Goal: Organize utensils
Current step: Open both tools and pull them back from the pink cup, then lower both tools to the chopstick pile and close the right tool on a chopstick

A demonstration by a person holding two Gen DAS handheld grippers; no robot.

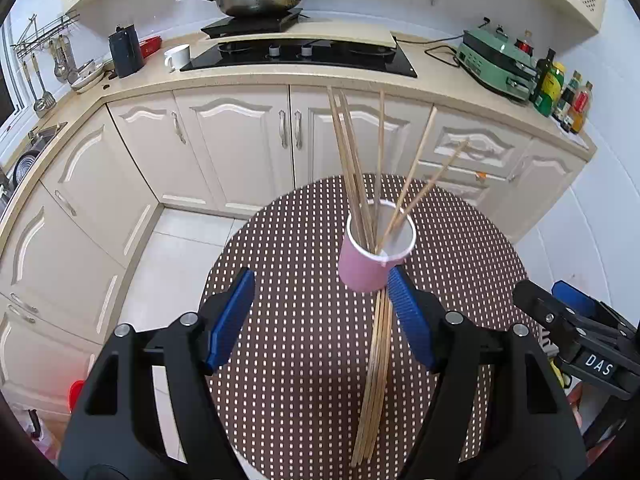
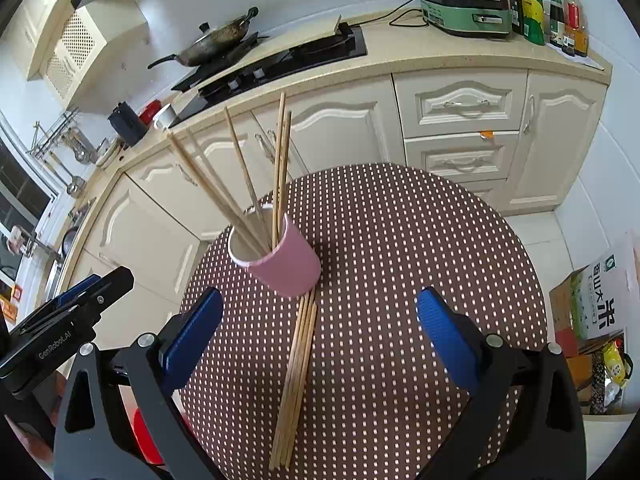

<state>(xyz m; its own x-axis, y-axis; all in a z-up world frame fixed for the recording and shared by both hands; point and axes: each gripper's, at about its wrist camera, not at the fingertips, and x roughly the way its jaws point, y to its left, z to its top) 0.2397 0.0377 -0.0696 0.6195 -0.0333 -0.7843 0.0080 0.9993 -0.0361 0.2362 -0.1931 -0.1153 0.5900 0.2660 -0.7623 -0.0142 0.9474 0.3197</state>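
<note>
A pink cup point(image 1: 362, 264) stands on the round dotted table point(image 1: 292, 248) and holds several wooden chopsticks point(image 1: 360, 160) that lean outward. A bundle of several more chopsticks point(image 1: 376, 376) lies flat on the table in front of the cup. My left gripper point(image 1: 322, 312) is open and empty, above the table, with its right finger beside the cup's base. In the right wrist view the cup point(image 2: 286, 266), the standing chopsticks point(image 2: 256, 184) and the lying bundle point(image 2: 298, 372) show too. My right gripper point(image 2: 320, 328) is open and empty over the bundle.
Cream kitchen cabinets point(image 1: 240, 140) and a countertop with a black stove point(image 1: 304, 54), a wok point(image 1: 256, 0), a green appliance point(image 1: 496, 60) and bottles point(image 1: 560, 92) lie beyond the table. Cardboard boxes point(image 2: 596, 320) stand on the floor at the right.
</note>
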